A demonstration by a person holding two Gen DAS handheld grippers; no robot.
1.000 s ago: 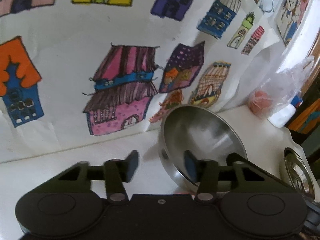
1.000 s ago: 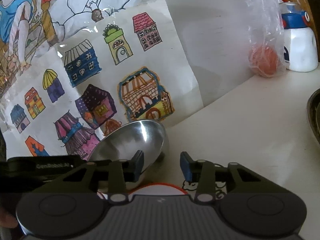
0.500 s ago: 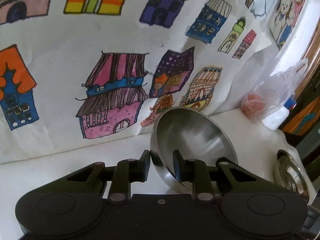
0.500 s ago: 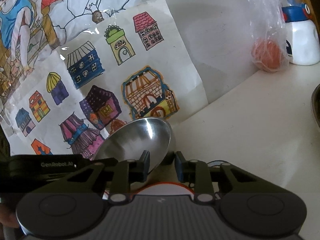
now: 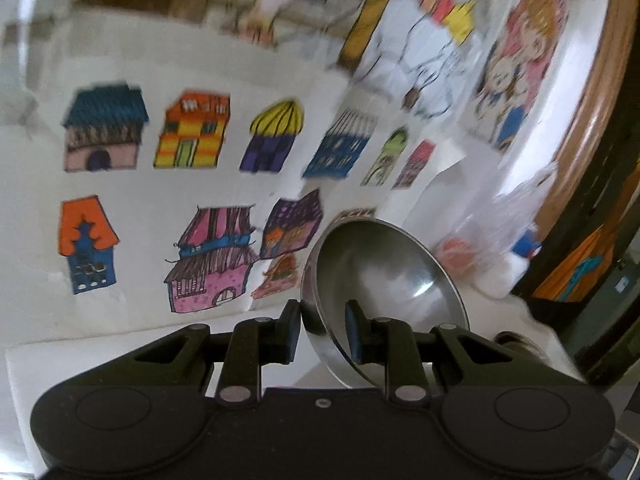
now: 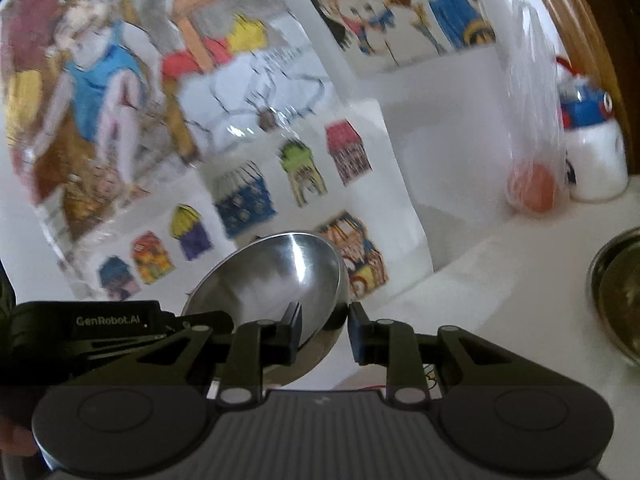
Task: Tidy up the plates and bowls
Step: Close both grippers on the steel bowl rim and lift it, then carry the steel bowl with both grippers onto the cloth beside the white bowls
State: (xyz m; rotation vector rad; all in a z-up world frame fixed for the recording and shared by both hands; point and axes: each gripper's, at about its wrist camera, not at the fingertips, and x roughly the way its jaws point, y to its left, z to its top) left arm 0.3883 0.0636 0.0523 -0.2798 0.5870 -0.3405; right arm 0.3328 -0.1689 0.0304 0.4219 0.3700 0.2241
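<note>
A shiny steel bowl (image 5: 384, 280) hangs tilted above the white tabletop, held by its rim from two sides. My left gripper (image 5: 322, 328) is shut on the rim's near-left edge, one pad inside the bowl and one outside. In the right wrist view the same bowl (image 6: 272, 276) shows its hollow side, and my right gripper (image 6: 324, 332) is shut on its right rim. The left gripper's black body (image 6: 112, 320) shows at the bowl's far side. A second steel bowl (image 6: 616, 292) rests on the table at the right edge.
Sheets of coloured house drawings (image 5: 208, 256) lean against the wall right behind the bowl. At the back right stand a plastic bag with an orange fruit (image 6: 532, 188) and a white bottle with a blue cap (image 6: 596, 160). A wooden frame (image 5: 592, 92) runs along the right.
Both grippers went from open to shut on the steel bowl's rim. The bowl has since risen off the table and tilted, and both views have swung up the wall.
</note>
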